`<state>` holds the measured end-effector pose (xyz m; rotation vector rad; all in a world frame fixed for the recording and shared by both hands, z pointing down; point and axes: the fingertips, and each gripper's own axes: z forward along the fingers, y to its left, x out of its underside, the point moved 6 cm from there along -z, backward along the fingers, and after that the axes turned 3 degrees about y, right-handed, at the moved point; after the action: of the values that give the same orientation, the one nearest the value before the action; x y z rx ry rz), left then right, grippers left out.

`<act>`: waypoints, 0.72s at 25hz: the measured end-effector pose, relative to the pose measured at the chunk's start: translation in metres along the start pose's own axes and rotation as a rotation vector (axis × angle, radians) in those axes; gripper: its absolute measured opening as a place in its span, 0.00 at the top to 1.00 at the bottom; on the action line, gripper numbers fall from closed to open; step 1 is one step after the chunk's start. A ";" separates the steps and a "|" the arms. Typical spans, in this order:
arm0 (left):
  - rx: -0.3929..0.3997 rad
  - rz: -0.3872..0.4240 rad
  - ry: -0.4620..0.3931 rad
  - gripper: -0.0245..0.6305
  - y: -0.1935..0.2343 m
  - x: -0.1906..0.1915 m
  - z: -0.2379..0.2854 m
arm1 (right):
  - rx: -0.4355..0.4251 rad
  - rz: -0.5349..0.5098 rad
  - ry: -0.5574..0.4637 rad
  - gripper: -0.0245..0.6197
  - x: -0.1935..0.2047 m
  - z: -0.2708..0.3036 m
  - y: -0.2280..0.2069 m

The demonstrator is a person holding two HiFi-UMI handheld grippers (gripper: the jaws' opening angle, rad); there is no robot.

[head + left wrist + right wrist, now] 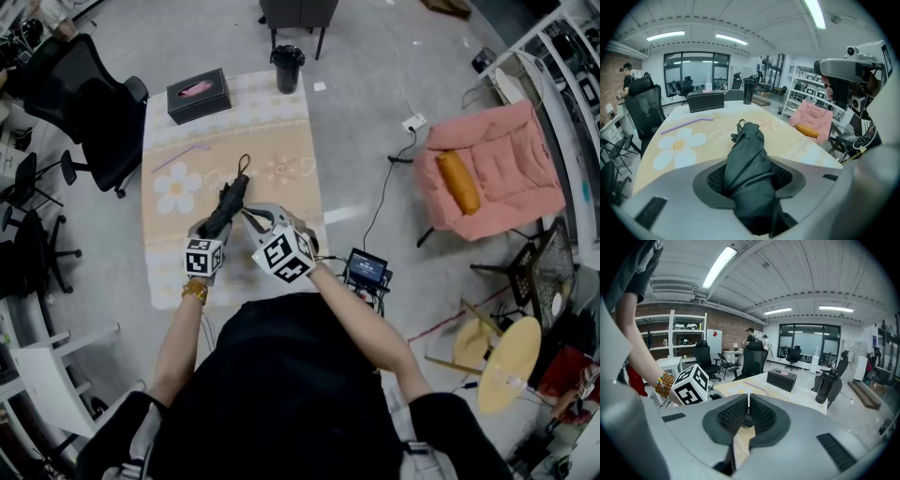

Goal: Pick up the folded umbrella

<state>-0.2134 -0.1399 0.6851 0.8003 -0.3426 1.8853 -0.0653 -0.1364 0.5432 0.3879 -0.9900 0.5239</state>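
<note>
The folded black umbrella (228,202) lies lengthwise on the flower-print table (281,141), its strap loop pointing away from me. My left gripper (217,225) is shut on its near end. In the left gripper view the umbrella (747,159) fills the gap between the left gripper's (750,180) dark pads, which press on it from both sides. My right gripper (251,217) sits just right of the umbrella. In its own view the right gripper (748,408) has its pads together with only a thin slit, nothing held. The left gripper's marker cube (689,384) shows beside it.
A black tissue box (199,95) and a black tumbler (288,67) stand at the table's far end. A purple straw (183,156) lies near the big flower print. A black office chair (94,108) stands left of the table, and a pink armchair (492,169) stands to the right.
</note>
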 end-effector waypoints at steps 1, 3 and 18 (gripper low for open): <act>-0.003 0.001 -0.005 0.66 -0.001 -0.001 -0.002 | -0.001 0.001 0.000 0.93 0.000 0.000 0.000; -0.008 0.002 -0.012 0.66 -0.002 -0.004 -0.005 | -0.002 0.004 0.001 0.93 0.001 -0.001 0.001; -0.034 0.040 -0.149 0.66 -0.017 -0.045 -0.041 | 0.004 0.011 -0.011 0.93 -0.002 -0.003 0.000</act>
<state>-0.2017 -0.1411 0.6234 0.9198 -0.4858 1.8565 -0.0640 -0.1352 0.5400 0.3890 -1.0027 0.5344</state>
